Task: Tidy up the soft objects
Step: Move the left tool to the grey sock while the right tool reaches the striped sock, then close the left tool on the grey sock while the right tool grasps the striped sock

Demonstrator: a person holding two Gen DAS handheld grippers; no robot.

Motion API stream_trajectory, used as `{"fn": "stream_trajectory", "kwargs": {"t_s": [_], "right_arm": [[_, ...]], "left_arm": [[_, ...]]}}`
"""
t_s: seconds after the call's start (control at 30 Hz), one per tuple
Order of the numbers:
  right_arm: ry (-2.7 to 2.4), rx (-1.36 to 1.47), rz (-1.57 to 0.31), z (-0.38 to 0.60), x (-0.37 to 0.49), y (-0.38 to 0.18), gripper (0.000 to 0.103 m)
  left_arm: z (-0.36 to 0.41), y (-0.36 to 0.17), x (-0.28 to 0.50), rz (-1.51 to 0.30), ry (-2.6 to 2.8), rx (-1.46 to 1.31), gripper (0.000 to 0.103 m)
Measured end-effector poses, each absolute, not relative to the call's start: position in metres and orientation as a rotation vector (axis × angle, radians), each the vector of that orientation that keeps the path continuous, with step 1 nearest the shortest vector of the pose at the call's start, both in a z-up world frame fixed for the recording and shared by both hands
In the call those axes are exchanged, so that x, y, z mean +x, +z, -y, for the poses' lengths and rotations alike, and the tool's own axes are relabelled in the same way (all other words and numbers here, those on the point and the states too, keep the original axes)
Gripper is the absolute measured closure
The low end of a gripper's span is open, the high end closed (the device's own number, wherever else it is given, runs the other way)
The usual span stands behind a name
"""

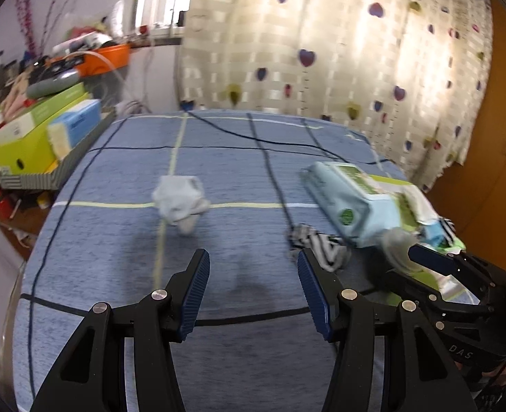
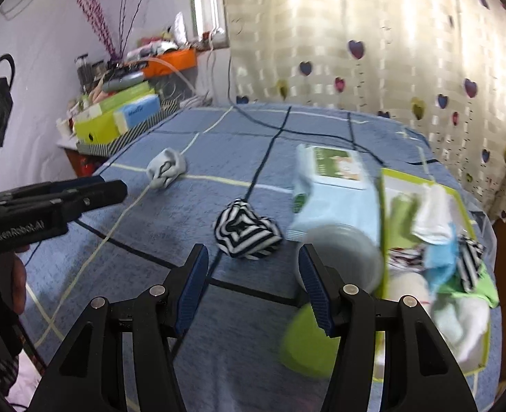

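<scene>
A black-and-white striped sock bundle [image 2: 247, 231] lies on the blue bedspread [image 2: 150, 233], just beyond the tips of my right gripper [image 2: 253, 250], whose jaws stand open and empty. A rolled white-grey sock [image 1: 179, 202] lies further up the bed, ahead and slightly left of my left gripper [image 1: 253, 254], also open and empty. The striped bundle [image 1: 318, 243] shows beside its right finger. At the right, a green tray [image 2: 407, 180] holds several socks. The left gripper [image 2: 115, 187] enters the right wrist view from the left, and the right gripper [image 1: 421, 257] enters the left wrist view from the right.
A pale blue wipes pack [image 2: 331, 192] lies against the tray. A grey round container [image 2: 342, 250] and a green round thing [image 2: 304, 346] sit by my right finger. A black cable [image 1: 270, 140] crosses the bed. Stacked boxes [image 1: 40, 134] stand left; a heart-patterned curtain [image 1: 321, 51] hangs behind.
</scene>
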State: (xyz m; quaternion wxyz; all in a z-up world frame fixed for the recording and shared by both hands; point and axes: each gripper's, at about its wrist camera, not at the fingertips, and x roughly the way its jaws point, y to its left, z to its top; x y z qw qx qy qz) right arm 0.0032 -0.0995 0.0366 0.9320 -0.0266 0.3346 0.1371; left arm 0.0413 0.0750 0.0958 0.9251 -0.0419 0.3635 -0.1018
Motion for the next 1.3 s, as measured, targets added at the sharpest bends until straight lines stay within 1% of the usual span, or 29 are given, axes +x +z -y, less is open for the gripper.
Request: {"fn": "stream_trajectory", "kwargs": {"t_s": [0.2,0.37,0.57,0.63,0.7,0.9,1.13,1.17,1.2,1.3], "right_arm": [[0.281,-0.071,-0.734,0.076,0.032,0.024,0.047],[0.239,-0.177,-0.783,0.055,0.054,0.011,0.047],[0.223,-0.216,-0.822,0.049,0.073,-0.001,0.047],[0.227,-0.236,-0.829,0.045,0.076,-0.004,0.047],[0.219,-0.255,-0.828,0.043,0.079,-0.006,0.047],[0.208,-0.305,-0.838,0.038,0.087,-0.013,0.047],[0.215,-0.334,-0.847,0.034,0.09,-0.019,0.047],[0.217,-0.333,-0.847,0.033,0.09,-0.019,0.049],[0.221,-0.328,-0.85,0.033,0.091,-0.019,0.054],[0.224,-0.325,-0.85,0.031,0.093,-0.019,0.057]], "left_arm": [[-0.099,0.086,0.059,-0.76,-0.168,-0.088,0.05],[-0.117,0.074,0.082,-0.793,-0.143,-0.1,0.05],[-0.129,0.063,0.111,-0.818,-0.138,-0.129,0.05],[-0.129,0.062,0.122,-0.82,-0.141,-0.137,0.049],[-0.129,0.06,0.133,-0.83,-0.141,-0.141,0.044],[-0.123,0.053,0.166,-0.859,-0.131,-0.127,0.044],[-0.117,0.042,0.185,-0.892,-0.132,-0.097,0.044],[-0.116,0.041,0.187,-0.889,-0.128,-0.096,0.044],[-0.116,0.04,0.187,-0.88,-0.122,-0.104,0.044],[-0.116,0.037,0.192,-0.884,-0.112,-0.117,0.044]]}}
